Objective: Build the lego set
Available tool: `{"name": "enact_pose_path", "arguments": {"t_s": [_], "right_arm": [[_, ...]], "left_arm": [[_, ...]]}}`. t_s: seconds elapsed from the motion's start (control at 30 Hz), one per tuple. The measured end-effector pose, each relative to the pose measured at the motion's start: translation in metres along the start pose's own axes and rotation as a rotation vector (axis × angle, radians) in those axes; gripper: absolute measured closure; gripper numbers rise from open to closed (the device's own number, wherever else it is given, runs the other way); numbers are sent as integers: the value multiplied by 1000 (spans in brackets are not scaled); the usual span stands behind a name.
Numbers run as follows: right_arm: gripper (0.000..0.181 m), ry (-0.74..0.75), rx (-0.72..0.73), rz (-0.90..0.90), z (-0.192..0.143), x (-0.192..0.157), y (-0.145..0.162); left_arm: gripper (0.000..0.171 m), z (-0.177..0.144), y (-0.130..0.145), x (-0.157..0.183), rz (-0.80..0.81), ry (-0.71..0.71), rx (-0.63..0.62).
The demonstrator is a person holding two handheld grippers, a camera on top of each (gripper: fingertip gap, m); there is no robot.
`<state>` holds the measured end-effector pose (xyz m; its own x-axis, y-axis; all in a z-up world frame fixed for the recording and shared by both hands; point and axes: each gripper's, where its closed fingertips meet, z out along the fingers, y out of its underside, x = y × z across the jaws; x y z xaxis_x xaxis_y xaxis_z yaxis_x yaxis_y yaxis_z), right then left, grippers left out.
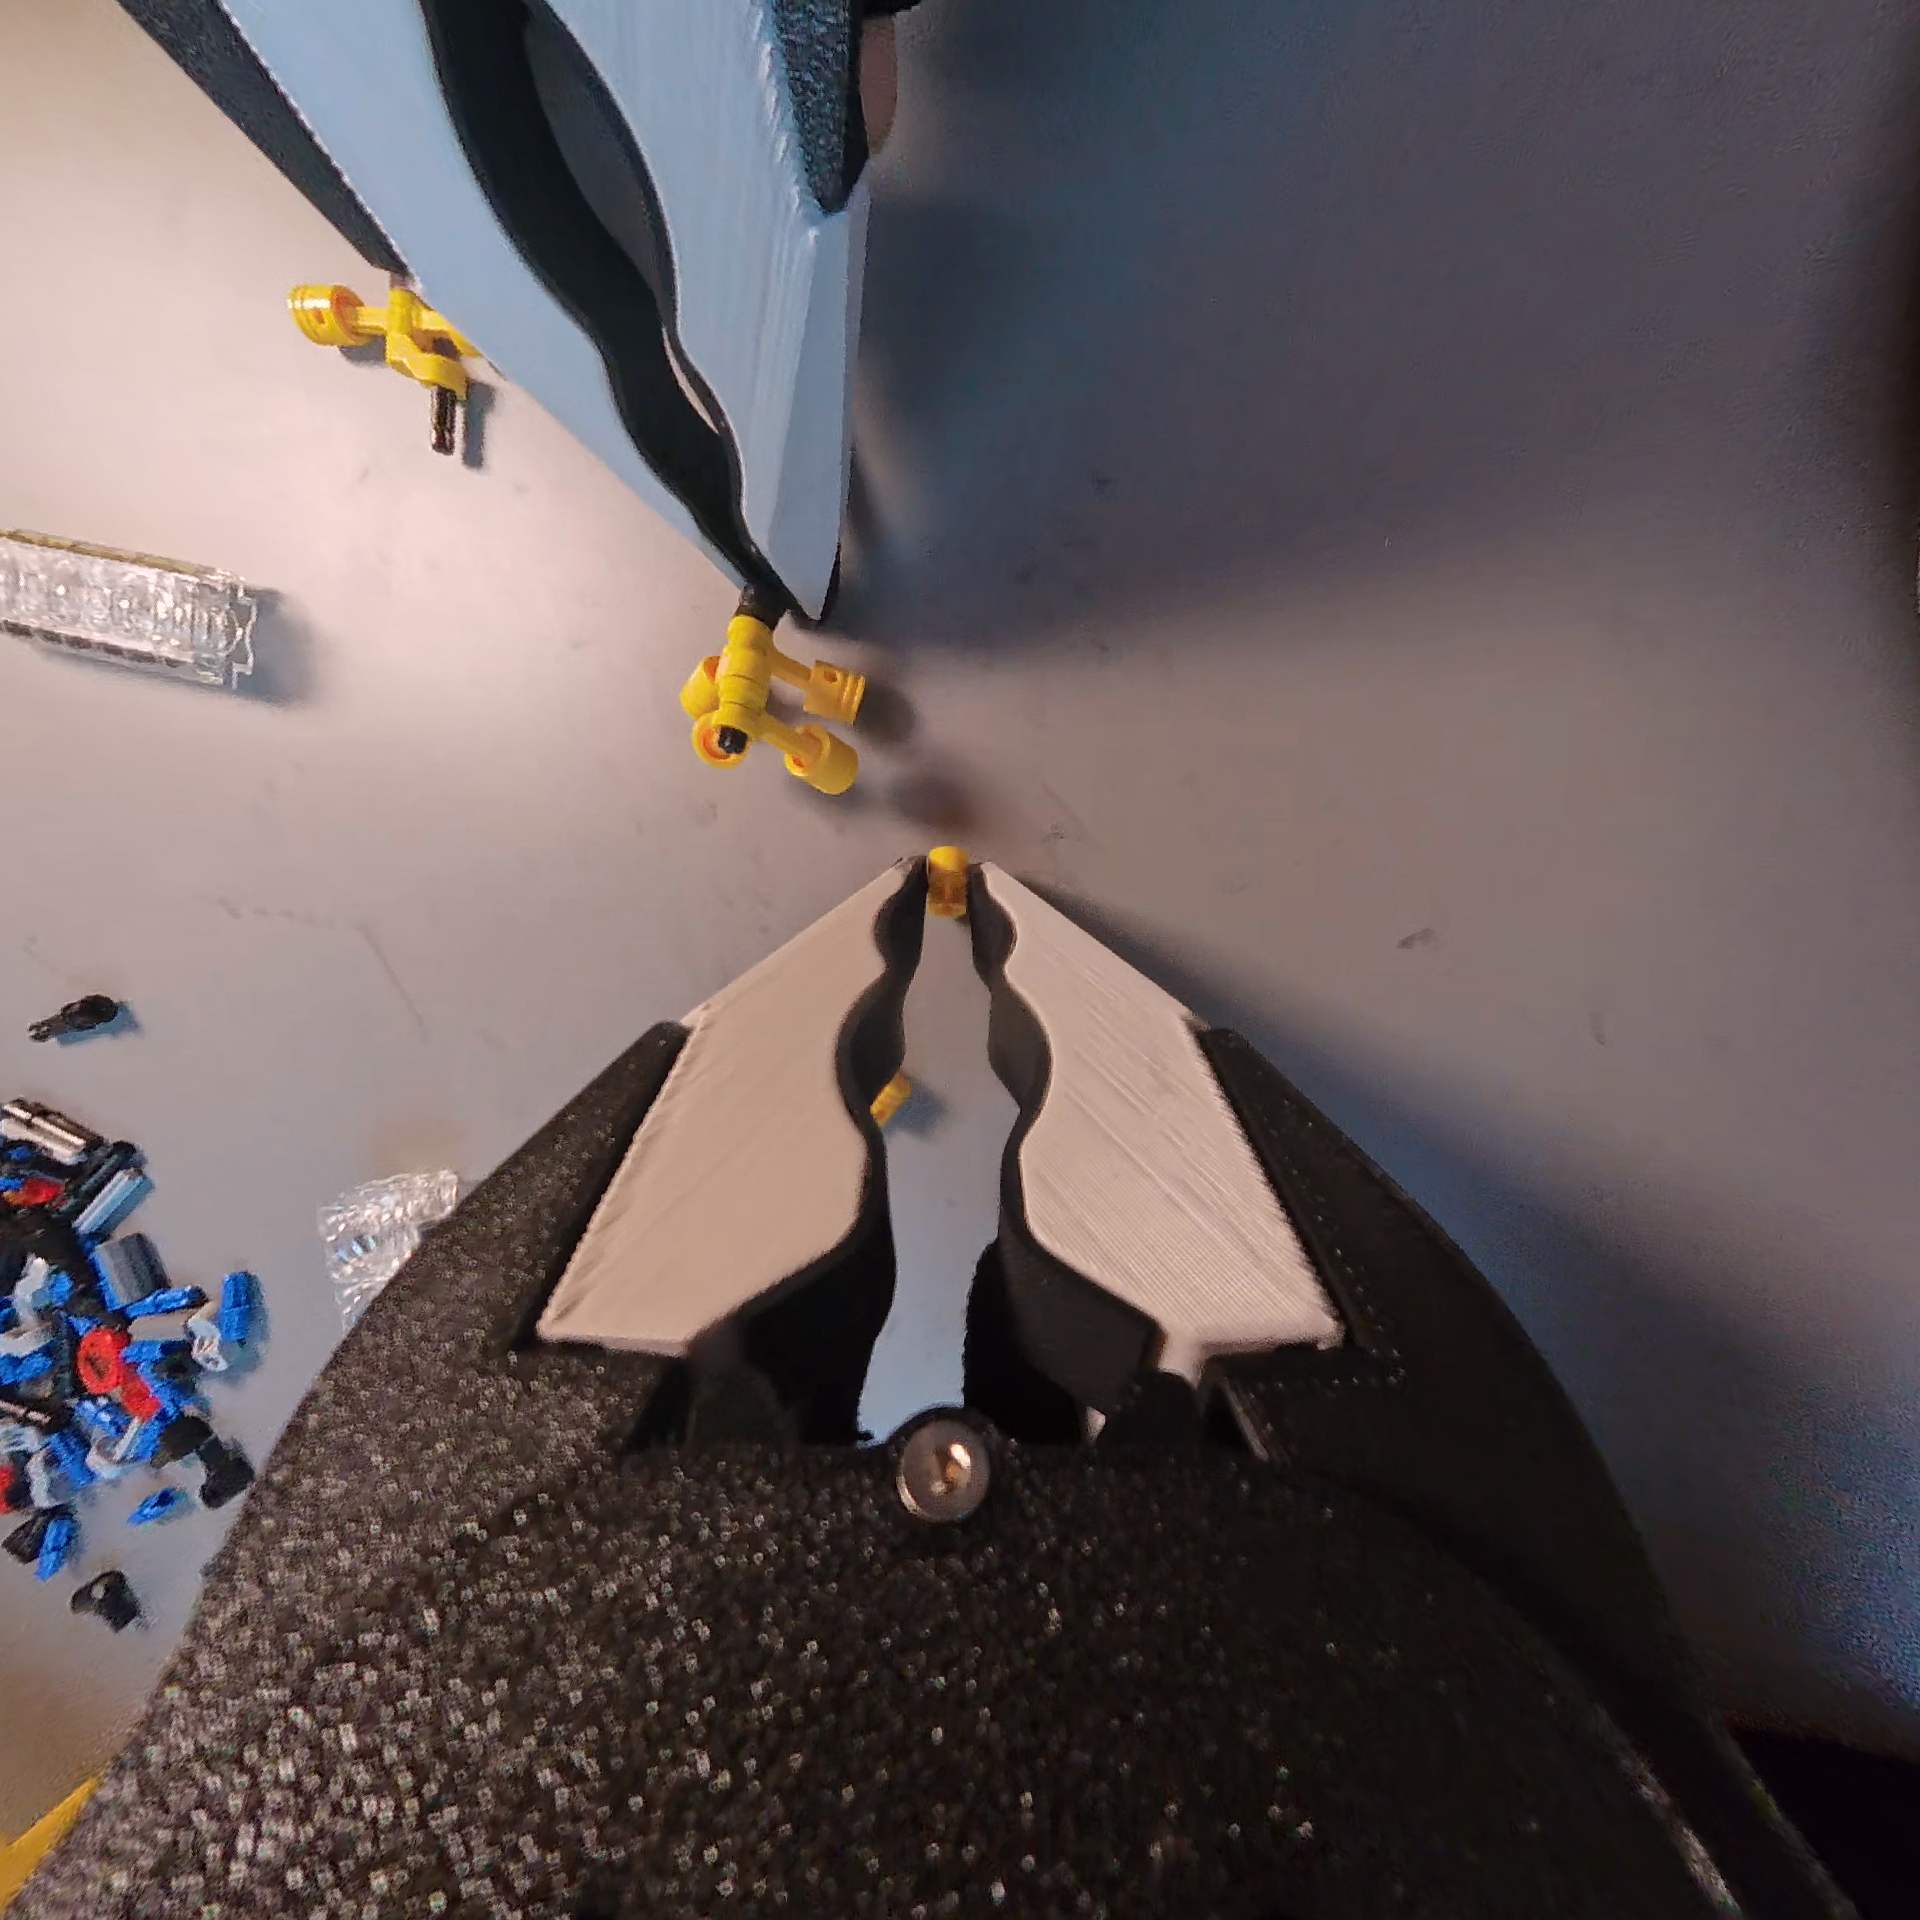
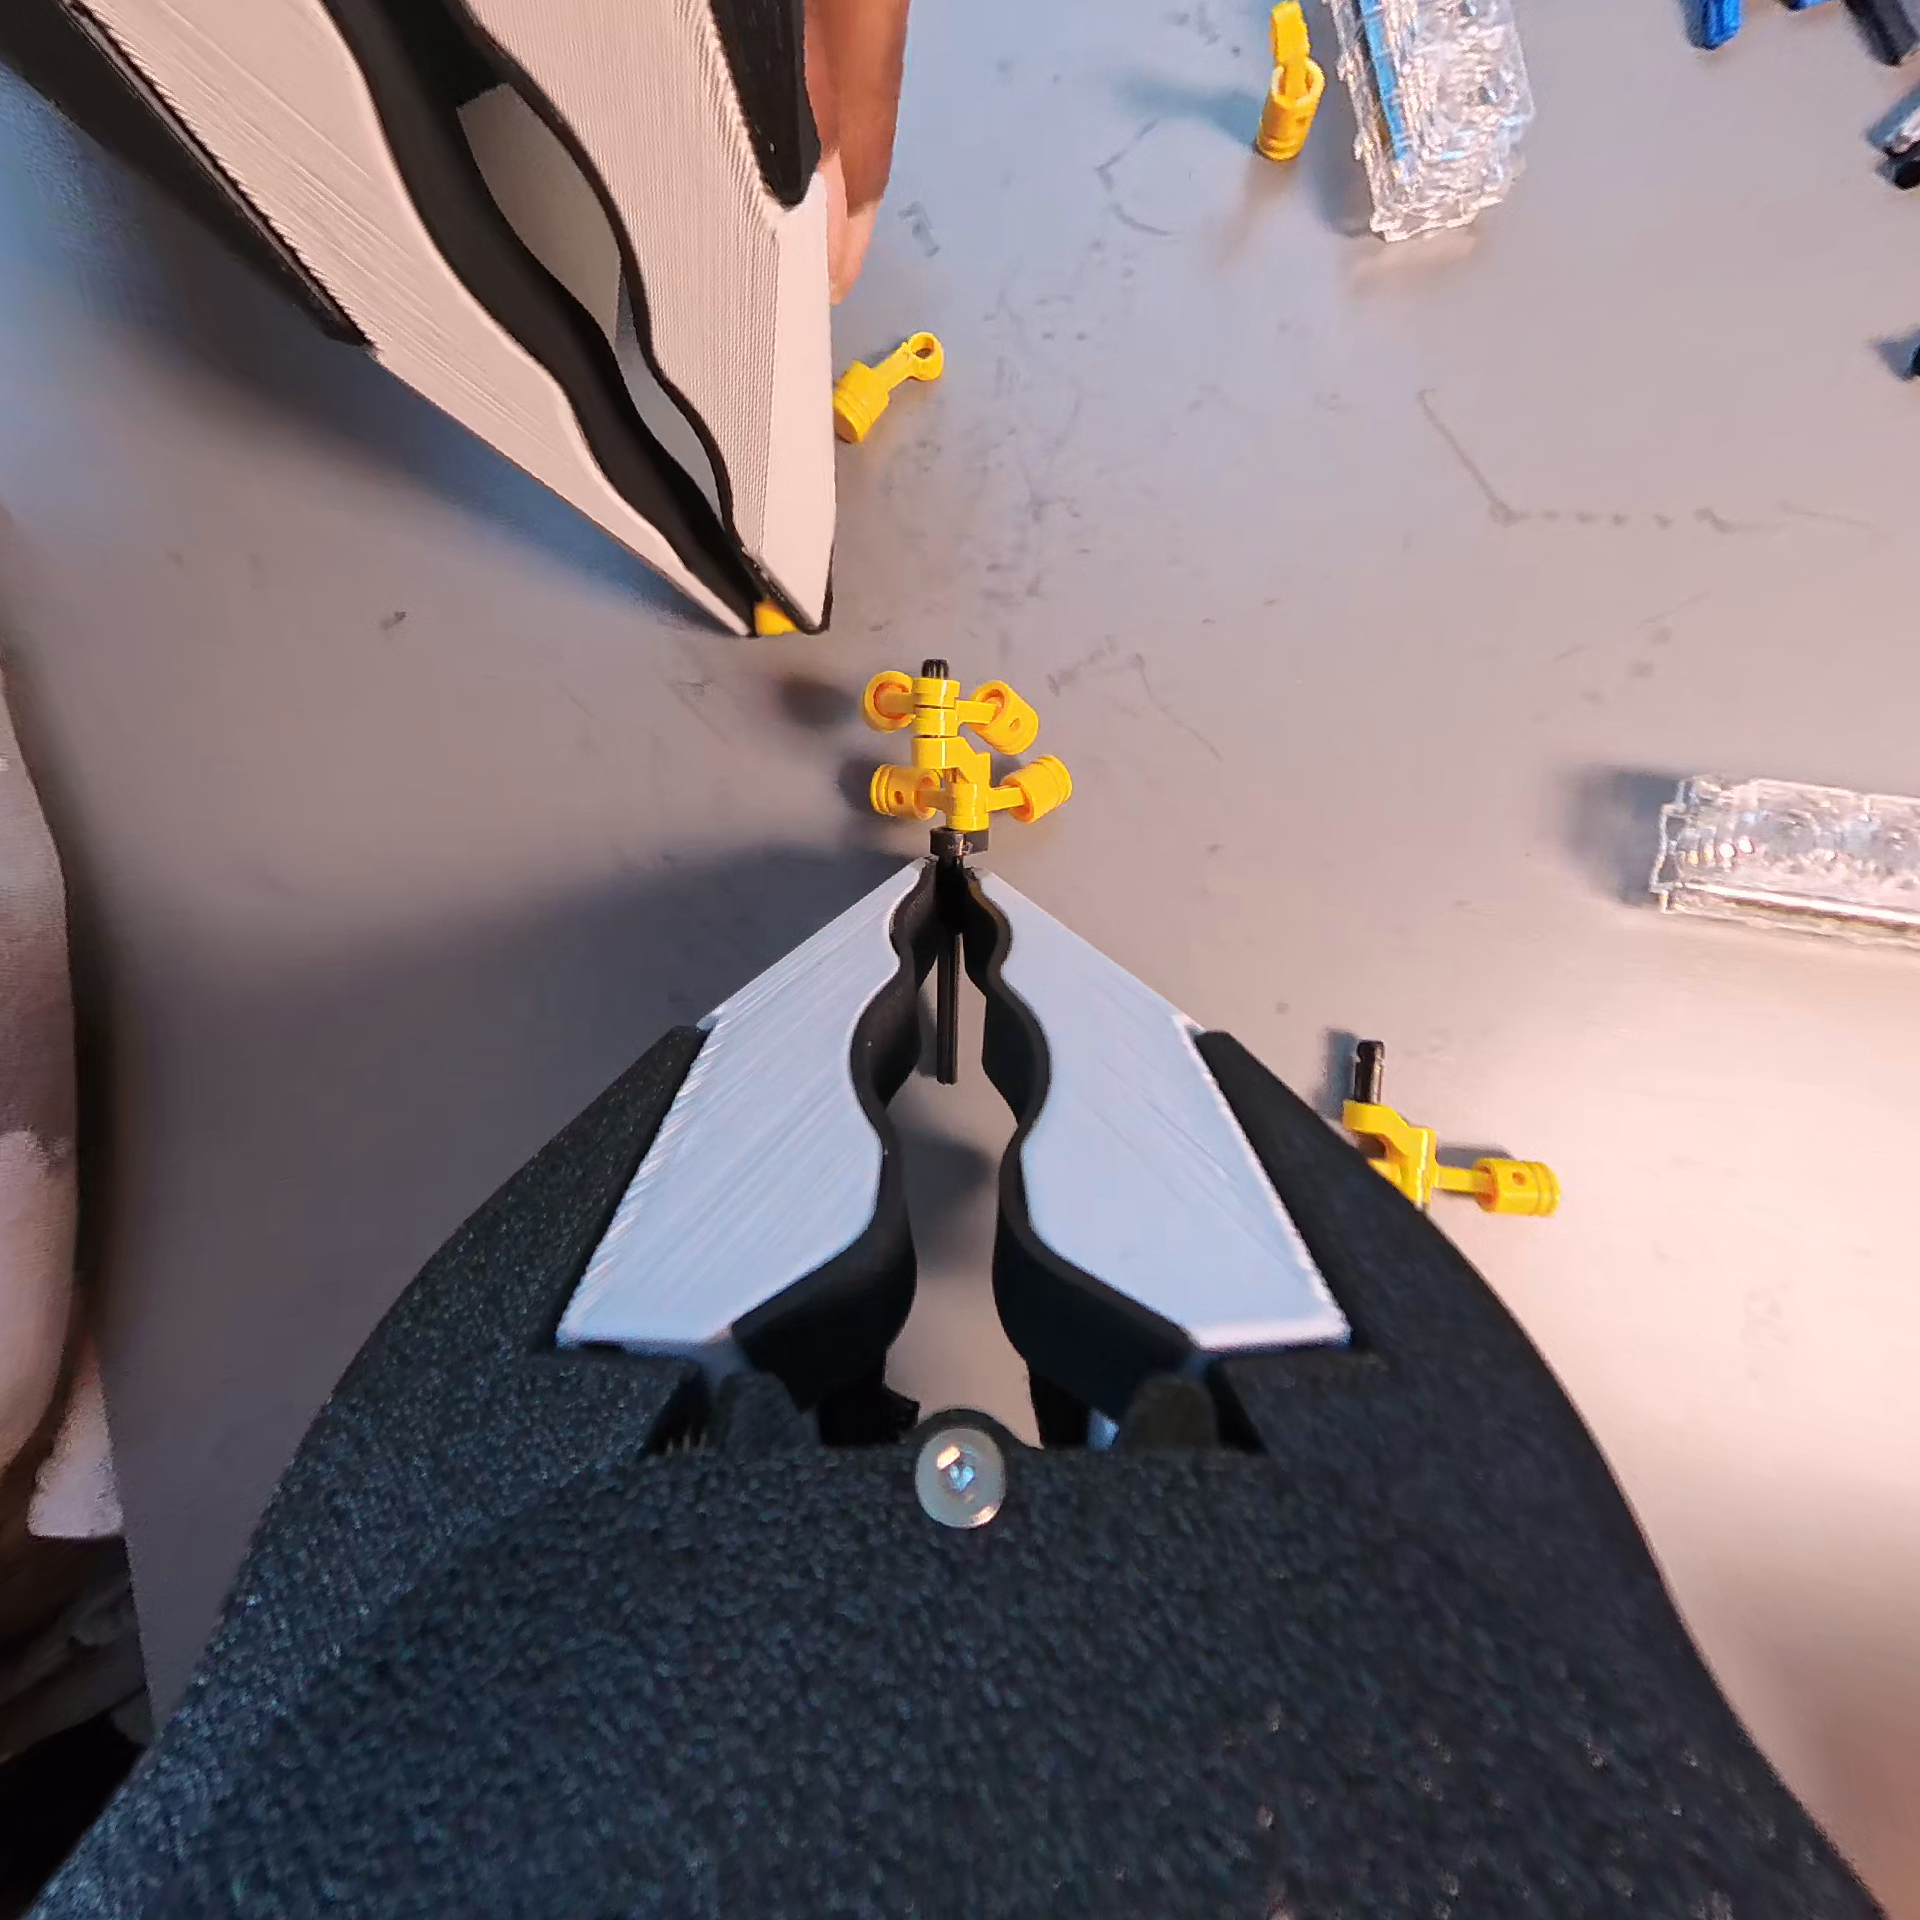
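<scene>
My right gripper [image 2: 948,868] is shut on a black axle [image 2: 945,997] that carries a yellow piston assembly [image 2: 961,748] just past its fingertips. In the left wrist view this gripper [image 1: 800,608] reaches in from the upper left with the assembly [image 1: 769,717] hanging at its tip. My left gripper [image 1: 945,883] is shut on a small yellow piece [image 1: 948,875], held a short way from the assembly and apart from it. In the right wrist view the left gripper [image 2: 784,618] comes in from the upper left, with the yellow piece [image 2: 771,620] showing at its tip.
On the grey table [image 1: 1351,623] lie a yellow piston sub-assembly with a black pin [image 1: 395,343] [image 2: 1434,1164], loose yellow pistons [image 2: 883,390] [image 2: 1288,94], clear plastic blocks [image 1: 125,613] [image 2: 1787,852] [image 2: 1434,114], a black pin [image 1: 78,1016] and a pile of blue, red and black parts [image 1: 94,1340].
</scene>
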<state>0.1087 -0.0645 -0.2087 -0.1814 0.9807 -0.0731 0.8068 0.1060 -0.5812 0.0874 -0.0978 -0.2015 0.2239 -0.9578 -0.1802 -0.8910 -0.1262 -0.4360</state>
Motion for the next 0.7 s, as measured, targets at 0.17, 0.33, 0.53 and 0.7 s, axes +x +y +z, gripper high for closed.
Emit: {"name": "enact_pose_path", "arguments": {"t_s": [0.17, 0.33, 0.53, 0.7], "right_arm": [[179, 13, 18, 27, -7, 7, 7], [179, 12, 23, 26, -9, 8, 9], [179, 13, 23, 21, -9, 8, 10], [179, 15, 24, 21, -9, 8, 11]], "left_arm": [[163, 5, 1, 0, -27, 34, 19], [161, 3, 8, 1, -60, 37, 24], [160, -1, 9, 4, -84, 78, -4], [161, 2, 8, 2, -134, 147, 2]]}}
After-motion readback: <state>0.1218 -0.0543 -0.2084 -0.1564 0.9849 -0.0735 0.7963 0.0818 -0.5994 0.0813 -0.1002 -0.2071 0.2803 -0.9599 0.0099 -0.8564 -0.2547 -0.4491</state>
